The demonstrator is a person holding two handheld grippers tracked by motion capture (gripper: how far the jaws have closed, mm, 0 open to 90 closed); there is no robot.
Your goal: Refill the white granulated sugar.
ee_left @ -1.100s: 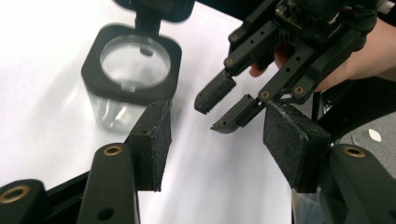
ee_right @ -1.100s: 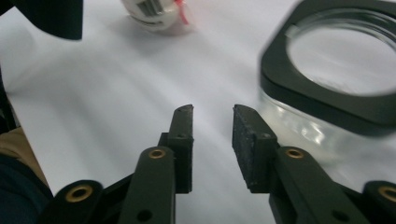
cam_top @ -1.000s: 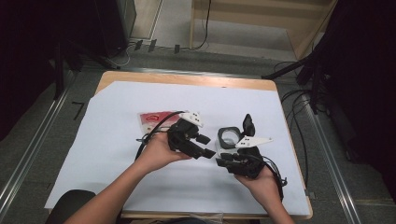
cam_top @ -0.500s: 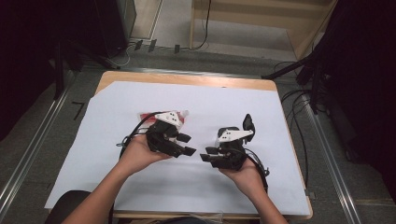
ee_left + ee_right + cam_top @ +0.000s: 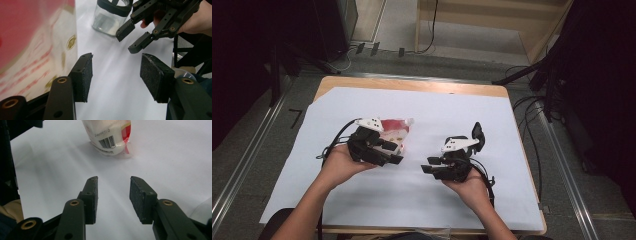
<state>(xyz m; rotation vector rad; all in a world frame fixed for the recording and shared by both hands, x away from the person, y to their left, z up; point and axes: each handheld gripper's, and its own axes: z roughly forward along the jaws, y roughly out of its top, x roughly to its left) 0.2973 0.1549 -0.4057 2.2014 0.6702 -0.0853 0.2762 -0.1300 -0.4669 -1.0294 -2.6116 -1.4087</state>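
Your fingers: left gripper [image 5: 395, 152] jaws stand moderately apart with nothing between them; right gripper [image 5: 430, 165] jaws, which have just been opening, are likewise empty. The red-and-white pouch [image 5: 396, 131] lies on the white sheet [image 5: 512, 120], just beside your left jaws; the glass jar [image 5: 110, 15] stands past the right gripper from it. Judgement: neither item is gripped, so pick-up remains.

High view looks down on the worktop [image 5: 512, 110]; gripper views sit low, facing each other, sharing the bag [image 5: 110, 135].
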